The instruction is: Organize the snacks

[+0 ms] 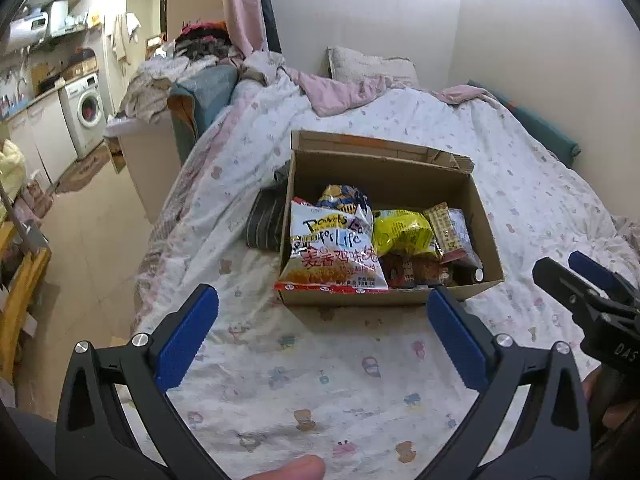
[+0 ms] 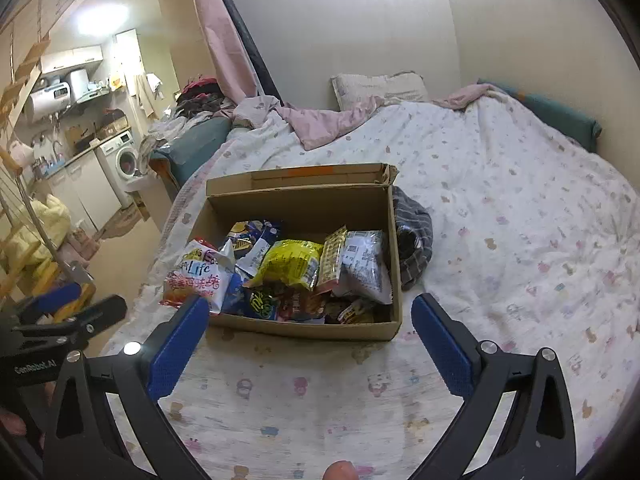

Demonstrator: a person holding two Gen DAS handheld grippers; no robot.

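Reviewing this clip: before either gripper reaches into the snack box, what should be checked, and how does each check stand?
1. Left gripper open and empty: ok.
2. Right gripper open and empty: ok.
3. Cardboard box open on top, flap folded back: ok.
4. White chip bag fully inside the box: not ok, it overhangs the near rim.
5. Yellow bag reachable on top of the pile: ok.
6. Box steady on the soft quilt: cannot tell.
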